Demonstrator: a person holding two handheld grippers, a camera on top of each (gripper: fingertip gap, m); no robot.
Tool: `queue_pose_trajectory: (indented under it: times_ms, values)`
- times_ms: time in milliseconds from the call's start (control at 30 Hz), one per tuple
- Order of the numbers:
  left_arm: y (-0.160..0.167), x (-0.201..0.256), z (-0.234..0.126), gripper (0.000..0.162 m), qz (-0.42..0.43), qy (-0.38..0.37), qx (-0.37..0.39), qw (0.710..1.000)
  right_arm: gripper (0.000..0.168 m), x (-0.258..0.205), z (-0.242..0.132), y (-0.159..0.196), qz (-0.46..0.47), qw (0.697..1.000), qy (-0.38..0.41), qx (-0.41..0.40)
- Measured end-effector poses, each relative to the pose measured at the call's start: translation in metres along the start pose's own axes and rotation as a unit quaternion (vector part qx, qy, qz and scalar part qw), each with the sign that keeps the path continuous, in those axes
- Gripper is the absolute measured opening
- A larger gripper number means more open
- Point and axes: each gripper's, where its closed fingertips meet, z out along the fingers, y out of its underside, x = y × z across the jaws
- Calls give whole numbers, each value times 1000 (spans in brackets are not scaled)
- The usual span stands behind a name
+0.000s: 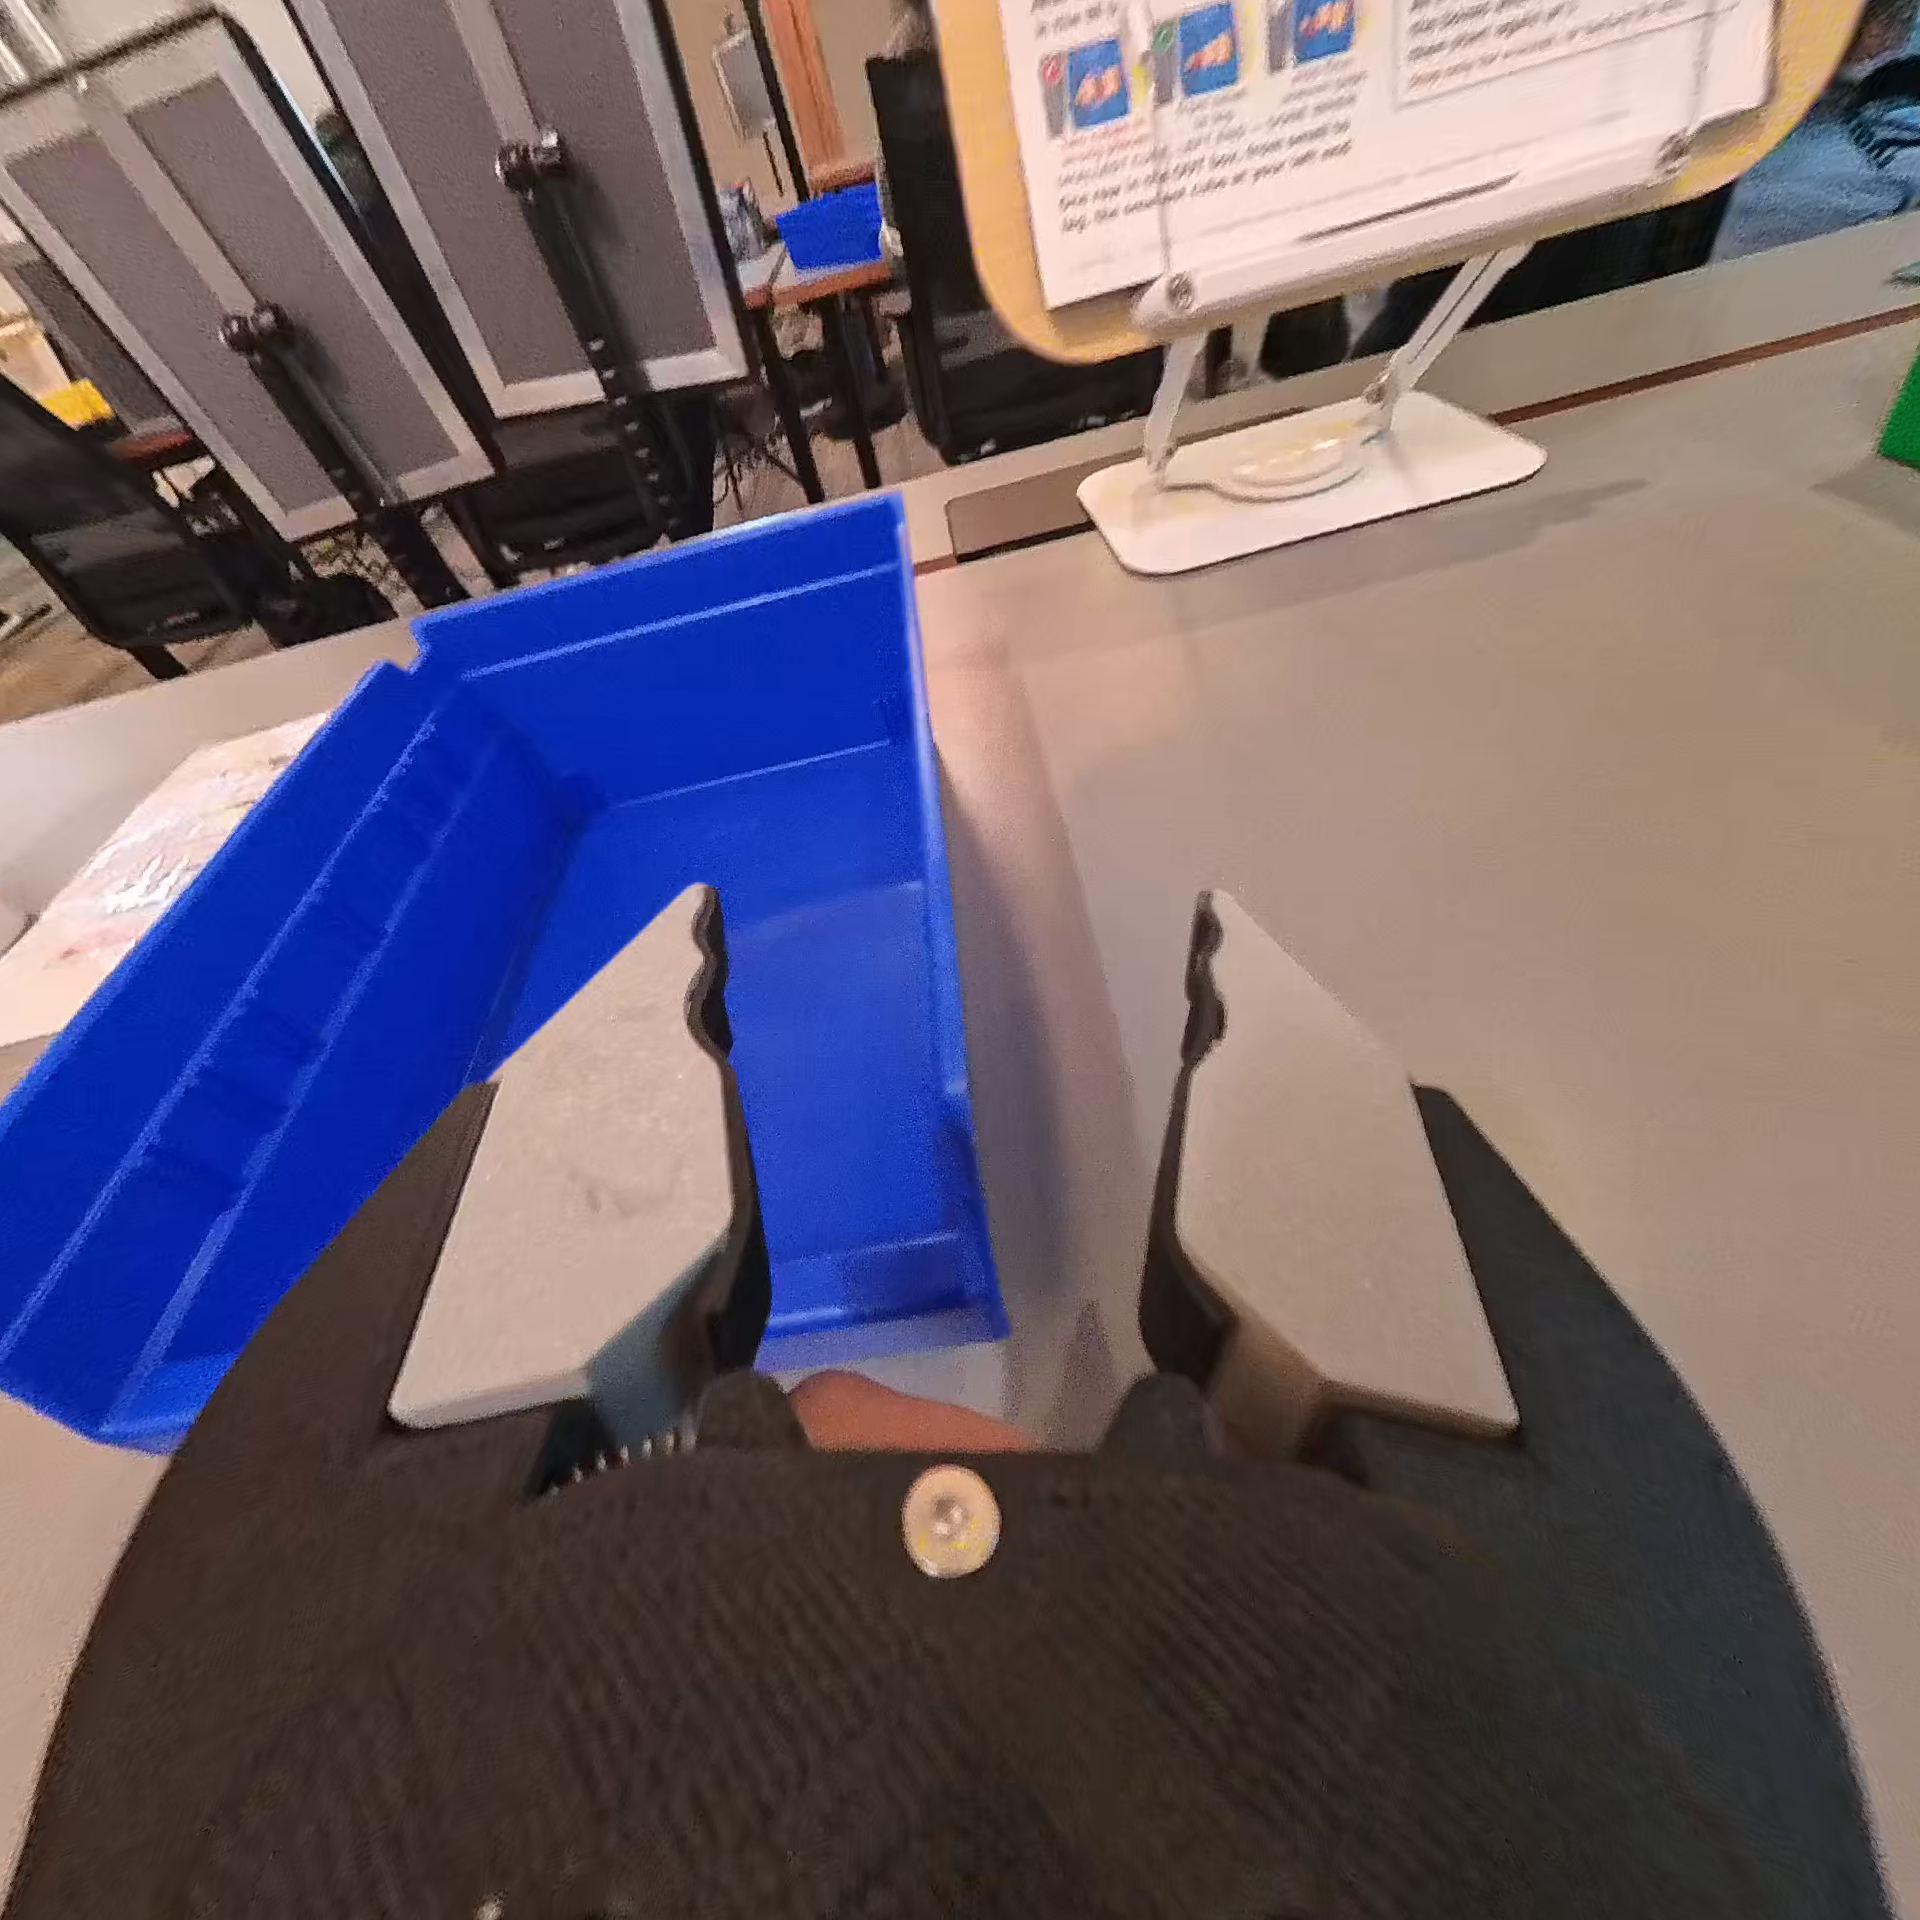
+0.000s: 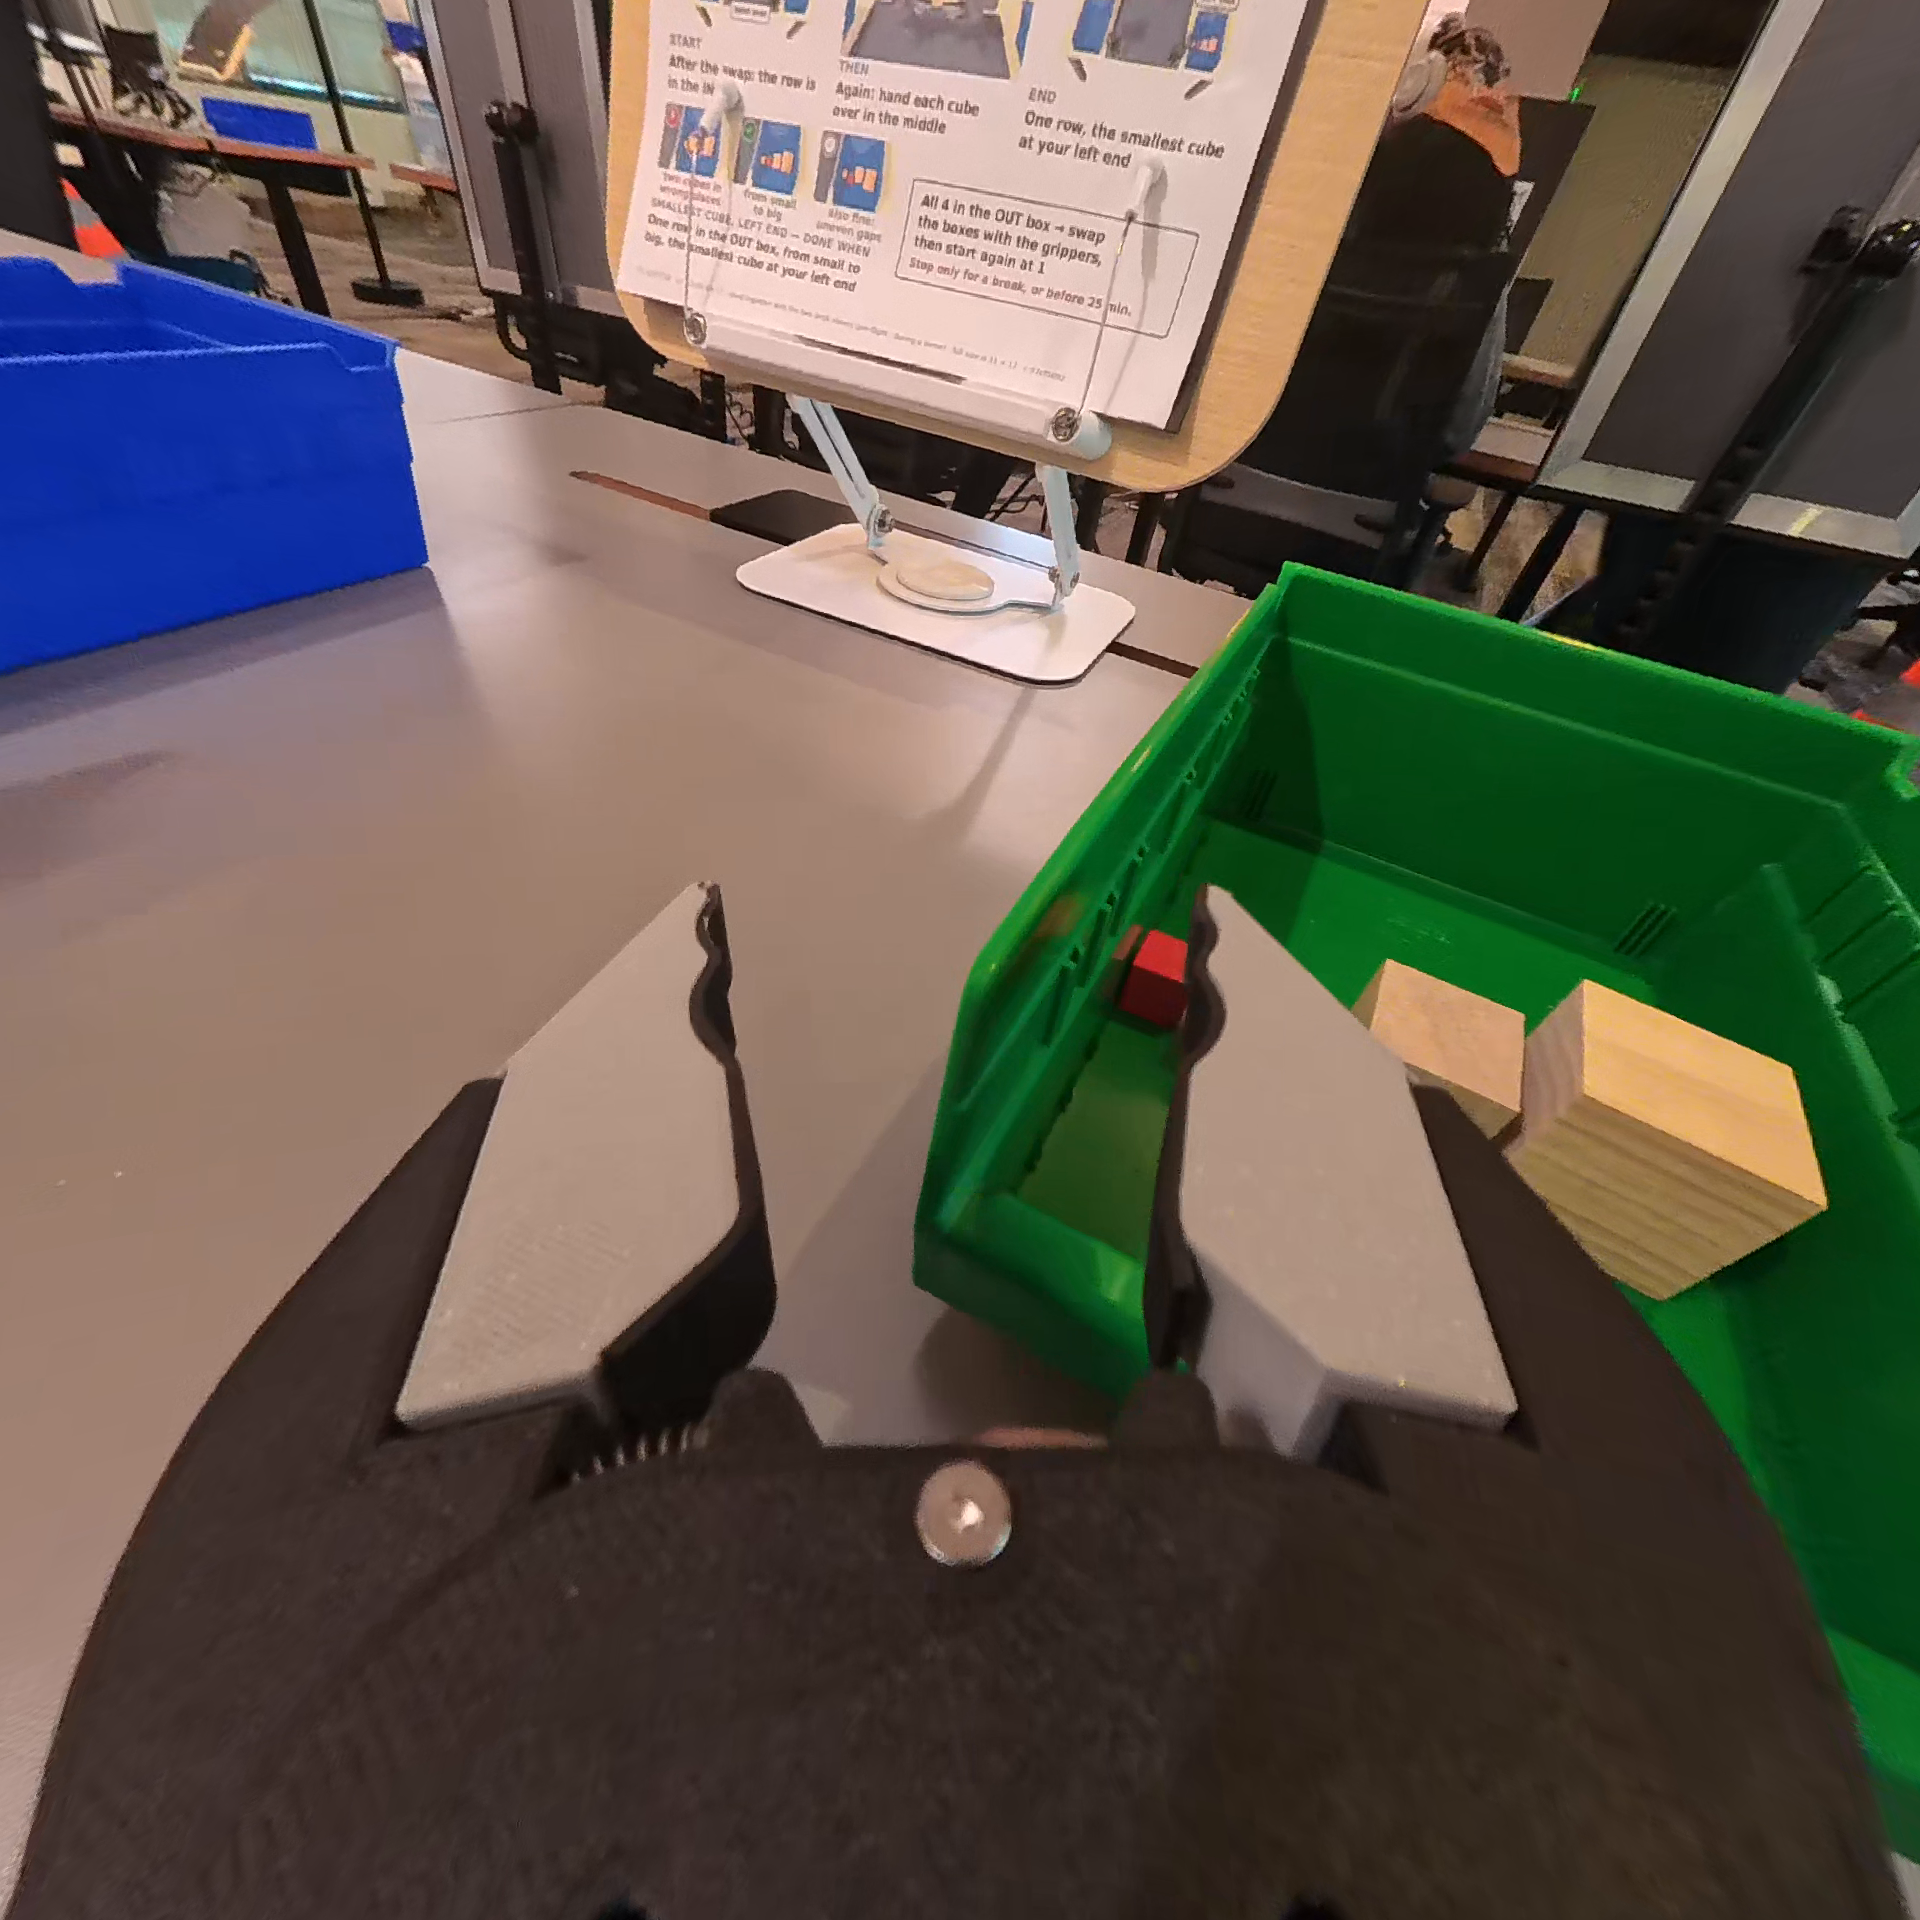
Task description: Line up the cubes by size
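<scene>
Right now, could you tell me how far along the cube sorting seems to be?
Nothing looks done: the blue bin shows no cubes inside. Nothing is in hand either; the left gripper and right gripper are both open. Left: the small red cube and two wooden cubes, medium and large, sit in the green bin, unsorted.

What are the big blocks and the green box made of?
The two pale cubes look like bare wood: the nearer shows stacked stripes on its side, maybe plywood. The green bin looks like glossy moulded plastic, with ribs and slots in its wall.
</scene>
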Motion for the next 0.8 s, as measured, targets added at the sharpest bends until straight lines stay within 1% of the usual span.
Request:
queue_pose_trajectory:
  times_ms: [67,200,267,300,333,400,533,567,633,667,733,800]
  values:
    - [11,-9,5,88,-1,-9,-18,1000,86,0,1,2,1,1000,0,-5]
    - [30,-9,16,85,-13,4,-47,999,82,3,3,7,5,1000,8,-19]
    - [38,-13,22,73,-4,-12,-56,998,81,4,4,9,6,1000,10,-24]
    - [40,-16,24,71,7,-23,-56,998,81,5,4,11,6,1000,10,-27]
    - [41,-19,24,65,20,-33,-54,998,81,4,5,12,6,999,9,-30]
    - [41,-19,24,55,38,-33,-54,997,80,5,6,15,7,999,9,-38]
    - [40,-23,24,18,86,-52,-55,993,78,9,8,19,10,999,13,-49]
    - [40,-22,25,12,86,-47,-57,994,77,11,7,20,8,999,15,-50]
    - [37,-20,26,3,66,-30,-55,996,69,13,6,21,-2,998,19,-52]
    - [37,-22,28,3,67,-33,-58,996,61,14,5,22,-11,998,22,-56]
    - [36,-24,29,3,67,-30,-56,996,34,15,3,24,-32,997,25,-71]
    - [35,-25,29,3,62,-22,-57,996,21,10,2,27,-40,995,13,-88]
